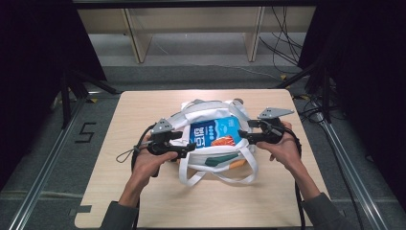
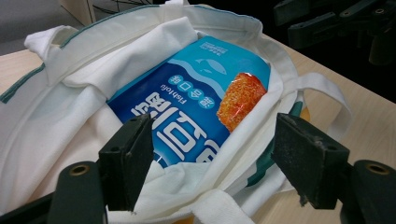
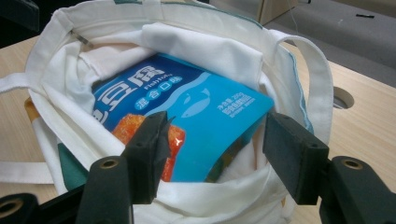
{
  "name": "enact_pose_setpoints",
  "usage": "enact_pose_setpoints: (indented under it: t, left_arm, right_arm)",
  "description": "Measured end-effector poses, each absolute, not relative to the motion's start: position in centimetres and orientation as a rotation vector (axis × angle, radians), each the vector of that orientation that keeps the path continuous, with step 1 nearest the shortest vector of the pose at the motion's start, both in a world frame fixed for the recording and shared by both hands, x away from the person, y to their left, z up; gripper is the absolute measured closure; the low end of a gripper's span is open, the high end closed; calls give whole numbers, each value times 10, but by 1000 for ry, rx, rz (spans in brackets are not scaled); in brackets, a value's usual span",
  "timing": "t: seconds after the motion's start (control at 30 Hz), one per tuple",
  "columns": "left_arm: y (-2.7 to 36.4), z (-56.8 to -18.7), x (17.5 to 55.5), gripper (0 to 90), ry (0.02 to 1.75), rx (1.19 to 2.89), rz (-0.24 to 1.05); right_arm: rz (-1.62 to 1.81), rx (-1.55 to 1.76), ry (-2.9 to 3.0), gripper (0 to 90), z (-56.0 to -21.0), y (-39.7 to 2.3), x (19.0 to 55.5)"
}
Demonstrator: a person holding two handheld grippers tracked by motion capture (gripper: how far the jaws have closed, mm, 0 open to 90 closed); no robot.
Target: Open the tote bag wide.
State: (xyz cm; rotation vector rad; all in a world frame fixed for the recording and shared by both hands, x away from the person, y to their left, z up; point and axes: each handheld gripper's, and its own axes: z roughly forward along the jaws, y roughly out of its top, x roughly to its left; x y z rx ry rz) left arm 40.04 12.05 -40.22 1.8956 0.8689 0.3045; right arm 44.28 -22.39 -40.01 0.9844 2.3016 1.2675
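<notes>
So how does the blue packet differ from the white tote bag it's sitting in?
The blue packet is glossy, printed plastic; the white tote bag is plain soft cloth with green trim. The packet lies flat and smooth, while the bag is slumped and creased. The packet is smaller and sits inside the open bag. Both rest on the table.

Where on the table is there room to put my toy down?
Bare wood lies along the near edge of the light wooden table, in front of the white cloth tote bag and between the person's forearms. Another strip lies behind the bag, by the far edge. The middle is crowded: bag, blue snack packet, both grippers.
</notes>
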Motion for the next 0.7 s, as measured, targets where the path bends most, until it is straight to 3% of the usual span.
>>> enact_pose_setpoints:
  t: [0.7]
  left_arm:
    - [115,-399,384,252,853,1906,327]
  right_arm:
    - [1294,974,2322,382,-400,-234,422]
